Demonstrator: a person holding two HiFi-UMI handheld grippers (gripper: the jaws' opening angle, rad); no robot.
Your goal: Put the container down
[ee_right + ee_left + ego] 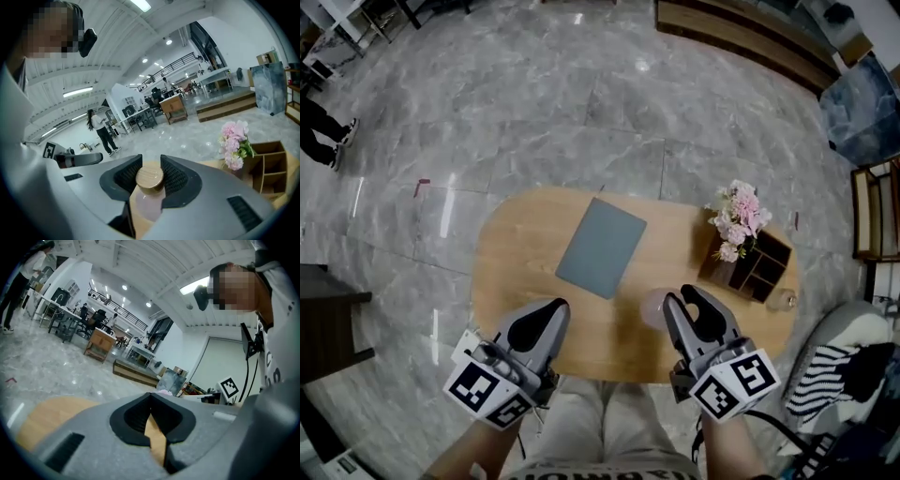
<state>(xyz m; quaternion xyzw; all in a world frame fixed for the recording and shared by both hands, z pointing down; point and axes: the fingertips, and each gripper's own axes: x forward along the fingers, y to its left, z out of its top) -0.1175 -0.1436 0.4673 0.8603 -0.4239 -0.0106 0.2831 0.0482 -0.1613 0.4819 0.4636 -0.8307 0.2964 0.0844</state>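
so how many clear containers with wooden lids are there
1: the clear container with a round wooden lid, clamped in the right gripper's jaws over the oval wooden table's near edge. Others may hide behind the grippers.

Head view: container [651, 309] mostly behind right gripper [682, 298]. Right gripper view: its base is hidden under gripper body, only wooden lid [150, 177] + upper wall show. Small obj [786, 300] beside desk organizer [755, 267] too small to ID. Person [323, 131] at left edge cut off, legs only.
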